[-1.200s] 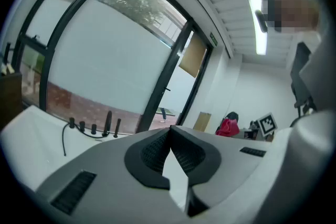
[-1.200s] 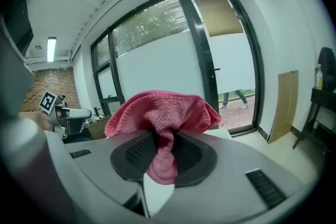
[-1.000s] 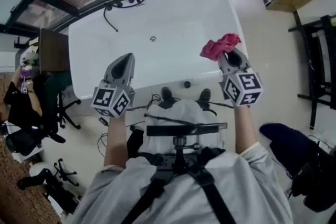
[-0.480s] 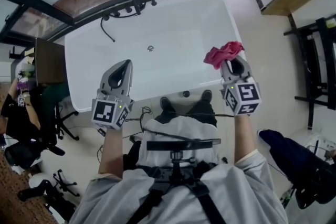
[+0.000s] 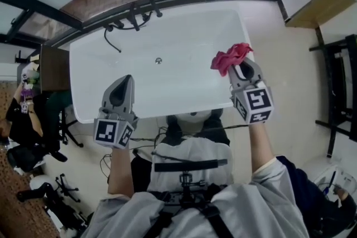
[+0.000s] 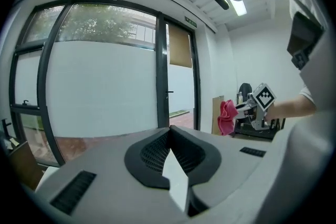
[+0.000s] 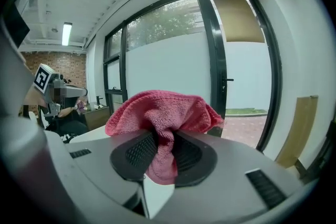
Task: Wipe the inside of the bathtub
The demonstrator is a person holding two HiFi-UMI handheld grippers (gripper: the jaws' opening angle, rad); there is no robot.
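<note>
Two grey hand-held grippers hover over the near rim of a white oval bathtub (image 5: 184, 83). The right gripper (image 5: 241, 68) pinches a crumpled pink terry cloth (image 5: 230, 57) above the tub's right end. The left gripper (image 5: 124, 82), jaws pressed together, is well apart from it. Bare white basin spreads between them, out to black taps (image 5: 131, 19) on the far edge.
</note>
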